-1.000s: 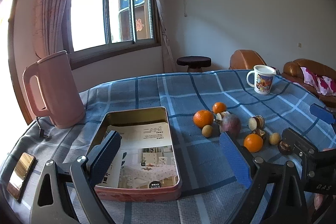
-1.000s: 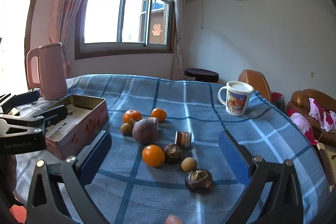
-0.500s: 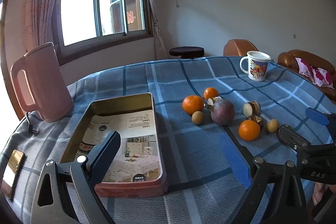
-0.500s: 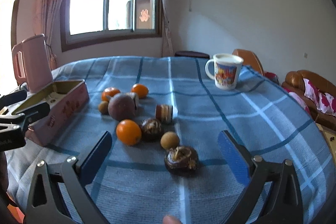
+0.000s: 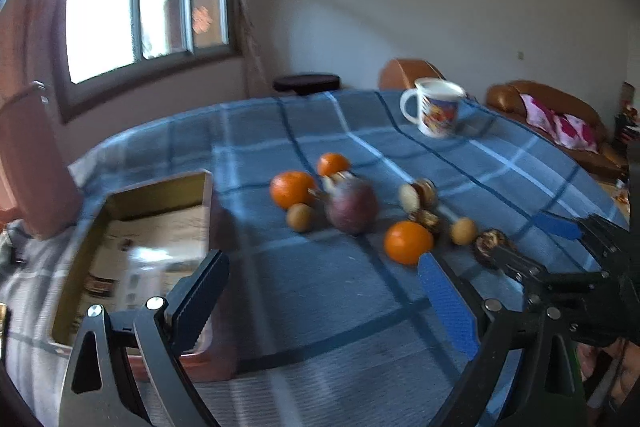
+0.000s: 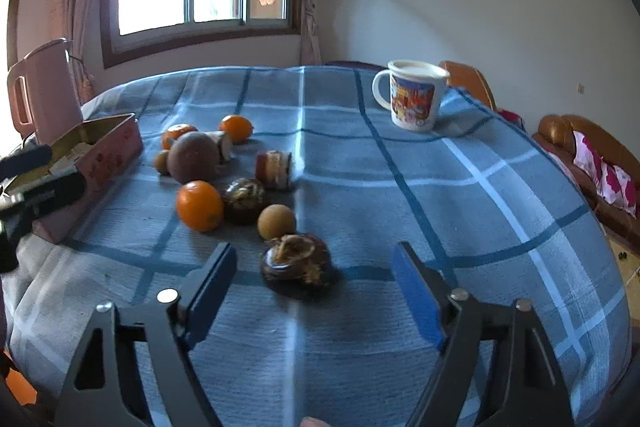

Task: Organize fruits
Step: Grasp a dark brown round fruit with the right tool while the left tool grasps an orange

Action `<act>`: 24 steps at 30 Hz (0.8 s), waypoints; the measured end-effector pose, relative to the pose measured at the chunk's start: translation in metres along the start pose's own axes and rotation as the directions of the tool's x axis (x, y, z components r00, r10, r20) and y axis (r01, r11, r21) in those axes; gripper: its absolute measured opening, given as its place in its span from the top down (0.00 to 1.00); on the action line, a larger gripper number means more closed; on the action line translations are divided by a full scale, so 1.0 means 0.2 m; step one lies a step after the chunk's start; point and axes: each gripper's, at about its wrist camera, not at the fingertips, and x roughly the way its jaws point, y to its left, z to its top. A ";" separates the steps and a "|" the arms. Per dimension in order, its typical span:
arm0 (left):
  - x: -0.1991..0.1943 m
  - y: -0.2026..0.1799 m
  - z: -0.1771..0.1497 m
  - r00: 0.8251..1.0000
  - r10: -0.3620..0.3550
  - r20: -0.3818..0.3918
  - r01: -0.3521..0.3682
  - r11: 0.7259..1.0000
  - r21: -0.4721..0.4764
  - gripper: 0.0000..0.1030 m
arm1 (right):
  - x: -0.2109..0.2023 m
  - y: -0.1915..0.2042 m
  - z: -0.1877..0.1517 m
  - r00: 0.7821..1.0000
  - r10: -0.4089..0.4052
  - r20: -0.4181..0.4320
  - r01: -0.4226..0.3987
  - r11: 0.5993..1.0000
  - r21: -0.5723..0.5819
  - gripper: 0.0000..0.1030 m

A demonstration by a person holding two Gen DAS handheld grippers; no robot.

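Right wrist view shows the right gripper hanging low over the blue plaid cloth on the bench, its blue fingers apart; they have just been closing, and a dark brown husked fruit sits just ahead, in line with the gap, untouched. Beyond it lie a small tan fruit, an orange, another dark husk, a purple fruit, a cut piece and two more oranges. The mug stands well apart at the far side. Left wrist view shows the left gripper open and empty, its left finger over the tin near corner; the kettle stands beside the tin at the left edge.
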 end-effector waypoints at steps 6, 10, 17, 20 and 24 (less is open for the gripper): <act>0.11 -0.06 0.03 0.995 -0.073 -0.065 0.074 0.997 0.017 0.06 | 0.08 0.02 0.04 0.998 0.026 -0.060 -0.027 0.999 -0.019 0.28; 0.17 -0.10 0.05 0.990 -0.101 -0.102 0.104 0.994 0.022 0.06 | 0.14 0.01 0.02 0.992 0.039 -0.120 -0.041 0.999 -0.015 0.44; 0.28 -0.19 0.07 0.978 -0.126 -0.167 0.139 0.988 0.065 0.19 | 0.16 -0.07 0.00 0.986 0.082 -0.144 -0.075 0.996 0.054 0.56; 0.32 -0.22 0.07 0.971 -0.138 -0.193 0.155 0.985 0.078 0.22 | 0.16 -0.10 0.00 0.986 0.082 -0.146 -0.072 0.995 0.072 0.56; 0.39 -0.24 0.07 0.959 -0.149 -0.243 0.170 0.983 0.068 0.37 | 0.17 -0.09 0.01 0.987 0.078 -0.142 -0.069 0.996 0.063 0.56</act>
